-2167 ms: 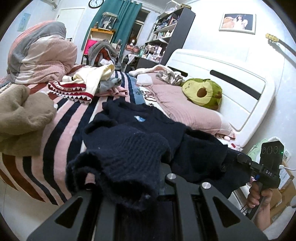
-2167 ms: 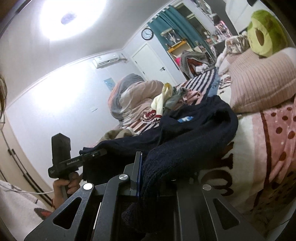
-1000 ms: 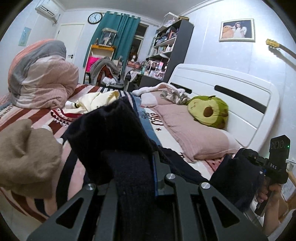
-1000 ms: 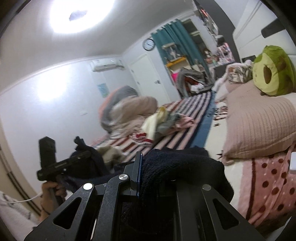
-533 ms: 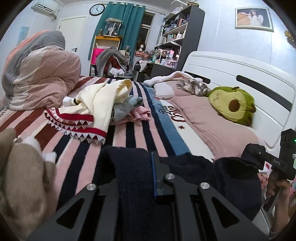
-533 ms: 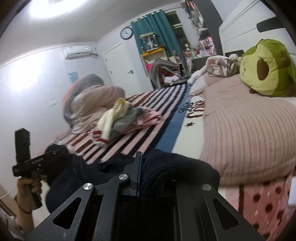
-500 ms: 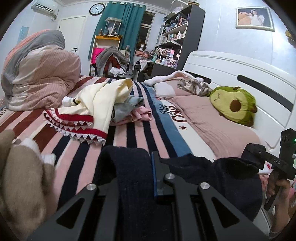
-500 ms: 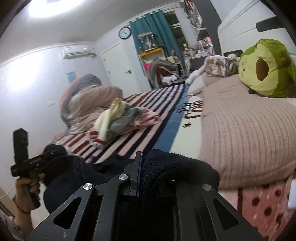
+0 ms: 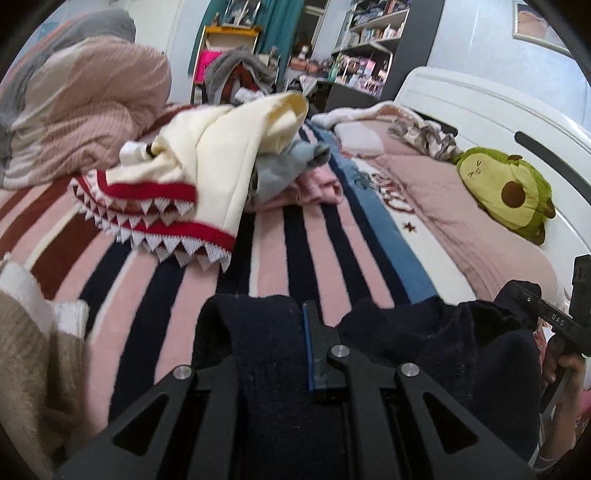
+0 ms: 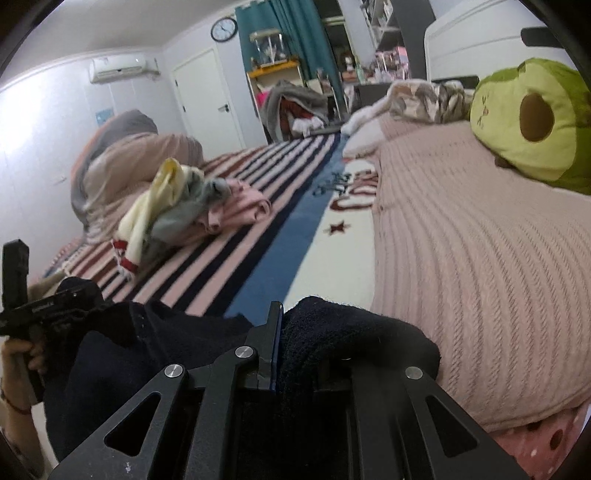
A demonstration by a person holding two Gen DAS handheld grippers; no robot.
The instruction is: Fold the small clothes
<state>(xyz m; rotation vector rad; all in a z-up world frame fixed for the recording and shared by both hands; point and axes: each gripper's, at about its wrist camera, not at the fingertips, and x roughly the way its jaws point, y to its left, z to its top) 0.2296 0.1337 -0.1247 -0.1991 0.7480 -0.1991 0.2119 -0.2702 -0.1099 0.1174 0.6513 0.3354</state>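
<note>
The dark sweater is thick, fuzzy knit cloth. The bed cover is soft fleece; the pillow ribbed cloth; the avocado toy plush.

Teal curtains, wall clock, white headboard.

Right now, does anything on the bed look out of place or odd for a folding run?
Nothing looks damaged. The dark knit garment hangs bunched between the left gripper and right gripper, not yet flat. A loose heap of clothes lies unfolded on the striped blanket.
</note>
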